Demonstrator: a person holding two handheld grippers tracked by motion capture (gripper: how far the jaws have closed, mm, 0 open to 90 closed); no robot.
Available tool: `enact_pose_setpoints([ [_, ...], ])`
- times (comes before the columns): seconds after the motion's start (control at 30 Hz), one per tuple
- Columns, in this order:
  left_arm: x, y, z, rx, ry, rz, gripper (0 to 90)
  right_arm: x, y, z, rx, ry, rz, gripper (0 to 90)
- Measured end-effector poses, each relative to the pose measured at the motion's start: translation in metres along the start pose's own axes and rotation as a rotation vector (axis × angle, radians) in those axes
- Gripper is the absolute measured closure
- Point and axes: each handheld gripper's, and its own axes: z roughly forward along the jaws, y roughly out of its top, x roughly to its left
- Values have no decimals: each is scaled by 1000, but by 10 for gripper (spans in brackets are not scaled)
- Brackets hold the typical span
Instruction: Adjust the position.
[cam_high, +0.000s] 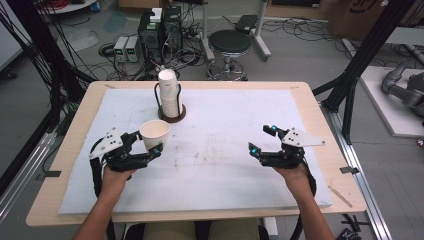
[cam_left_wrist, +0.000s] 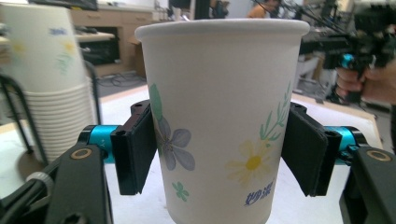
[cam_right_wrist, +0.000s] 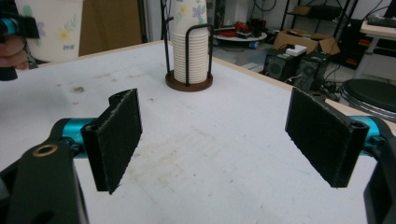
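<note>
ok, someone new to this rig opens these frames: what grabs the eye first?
Probably the flowered paper cup, upright between the pads of the left gripper at the table's left. Behind it, near the far edge of the white mat, a tall stack of matching cups stands in a wire holder. The right gripper hangs open over the mat's right side with nothing between its jaws.

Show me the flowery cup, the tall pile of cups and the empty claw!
flowery cup (cam_left_wrist: 219, 116), left gripper view, middle of its side.
pile of cups (cam_high: 169, 95), high view, side of the stack.
right claw (cam_right_wrist: 215, 140), right gripper view, gap between its pads.
</note>
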Motion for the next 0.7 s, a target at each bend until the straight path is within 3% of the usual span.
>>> enact_pose_setpoints([
  [0.27, 8, -1, -12, -43, 64, 28, 319, -6, -10, -1, 29, -24, 6, 191],
  [0.5, 16, -5, -25, -88, 138, 42, 318, -8, -11, -4, 15, -45, 21, 190],
  [0.7, 23, -6, -35, -112, 168, 41, 319, -10, -11, -6, 8, -68, 28, 191],
])
